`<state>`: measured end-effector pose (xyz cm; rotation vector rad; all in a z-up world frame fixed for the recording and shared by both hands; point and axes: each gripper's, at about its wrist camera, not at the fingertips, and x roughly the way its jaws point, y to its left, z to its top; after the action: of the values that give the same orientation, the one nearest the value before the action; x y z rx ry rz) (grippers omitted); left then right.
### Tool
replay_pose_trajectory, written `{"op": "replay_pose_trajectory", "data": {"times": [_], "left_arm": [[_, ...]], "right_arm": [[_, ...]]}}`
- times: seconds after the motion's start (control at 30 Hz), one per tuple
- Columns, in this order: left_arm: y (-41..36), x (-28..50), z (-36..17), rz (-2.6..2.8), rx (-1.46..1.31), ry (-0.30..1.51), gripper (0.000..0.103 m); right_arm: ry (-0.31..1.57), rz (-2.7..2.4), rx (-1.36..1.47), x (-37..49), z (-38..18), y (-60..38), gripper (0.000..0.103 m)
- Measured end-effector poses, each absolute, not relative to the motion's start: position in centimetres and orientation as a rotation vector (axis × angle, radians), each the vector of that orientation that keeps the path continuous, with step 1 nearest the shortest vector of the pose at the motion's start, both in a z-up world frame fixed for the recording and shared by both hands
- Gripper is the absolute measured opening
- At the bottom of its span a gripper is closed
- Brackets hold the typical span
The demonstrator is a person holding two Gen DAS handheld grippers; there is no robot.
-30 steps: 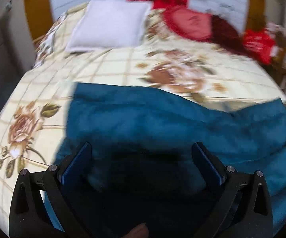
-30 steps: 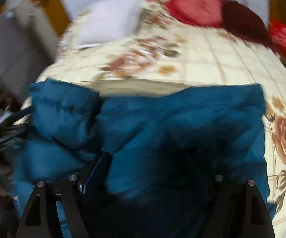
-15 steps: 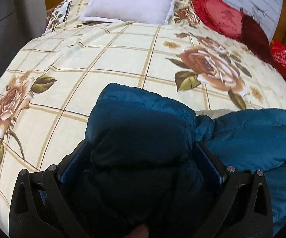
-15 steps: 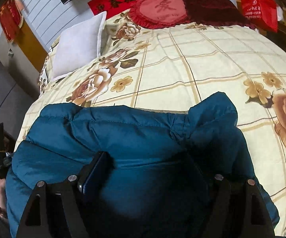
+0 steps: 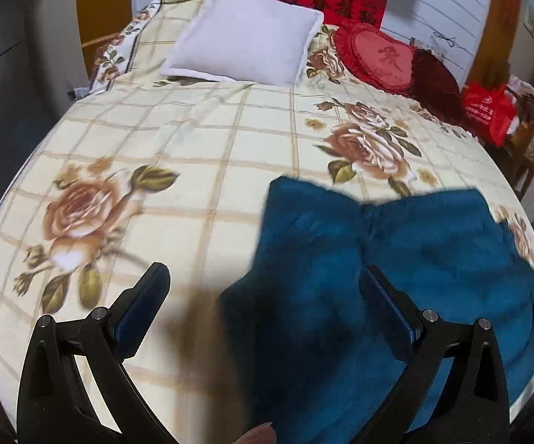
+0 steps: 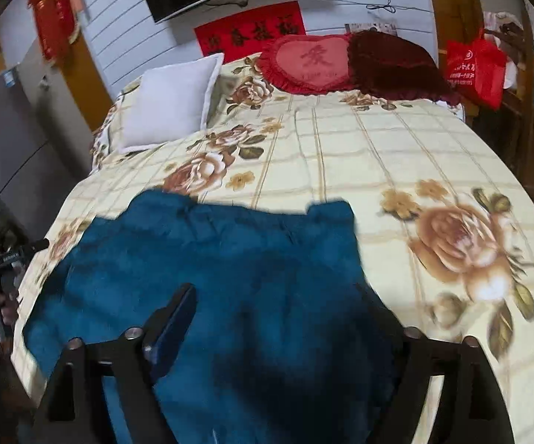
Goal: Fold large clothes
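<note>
A large, padded teal-blue jacket (image 6: pixel 230 281) lies spread flat on a cream floral bedspread (image 6: pixel 359 155), at the near end of the bed. Its fabric looks puffy and soft. The far edge runs roughly straight across, with a small raised bump at each corner.

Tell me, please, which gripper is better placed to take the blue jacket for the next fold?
Probably the right gripper: its open fingers sit over the blue jacket. The left gripper, also open, is partly over bare bedspread.
</note>
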<state>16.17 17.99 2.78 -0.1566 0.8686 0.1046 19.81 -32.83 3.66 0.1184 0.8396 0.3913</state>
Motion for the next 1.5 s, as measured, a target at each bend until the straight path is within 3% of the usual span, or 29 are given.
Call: {"op": "replay_pose_trajectory", "data": {"times": [0.3, 0.37, 0.4, 0.73, 1.07, 1.23, 1.4, 1.47, 1.5], "left_arm": [[17.6, 14.1, -4.8, 0.015, -0.208, 1.015, 0.103], [18.6, 14.6, -5.5, -0.02, -0.287, 1.042, 0.103], [19.0, 14.9, -6.1, -0.044, -0.316, 1.056, 0.103], [18.9, 16.3, -6.5, -0.132, -0.303, 1.04, 0.103], [17.8, 19.3, -6.3, -0.358, -0.354, 1.033, 0.1], [17.5, 18.5, -5.9, -0.39, -0.383, 0.989, 0.054], [16.1, 17.3, -4.6, -0.332, -0.347, 0.929, 0.034], [15.5, 16.5, -3.9, -0.286, -0.33, 0.903, 0.027], [15.1, 16.0, -3.2, -0.261, -0.318, 0.887, 0.025]], "right_arm": [[0.946, 0.344, 0.147, 17.3, -2.0, -35.6, 0.085], [0.947, 0.328, 0.087, 17.3, -2.8, -35.7, 0.093], [0.957, 0.308, 0.071, 17.5, -3.2, -35.8, 0.102], [0.971, 0.512, 0.382, 18.7, -6.8, -40.2, 0.103], [0.942, 0.83, 0.394, 20.7, -7.9, -39.8, 0.103], [0.926, 0.847, 0.348, 21.0, -7.9, -38.8, 0.102], [0.921, 0.752, 0.227, 20.1, -7.4, -37.7, 0.089], [0.895, 0.716, 0.123, 18.9, -6.3, -36.2, 0.072], [0.888, 0.725, 0.119, 18.5, -5.8, -36.0, 0.054]]}}
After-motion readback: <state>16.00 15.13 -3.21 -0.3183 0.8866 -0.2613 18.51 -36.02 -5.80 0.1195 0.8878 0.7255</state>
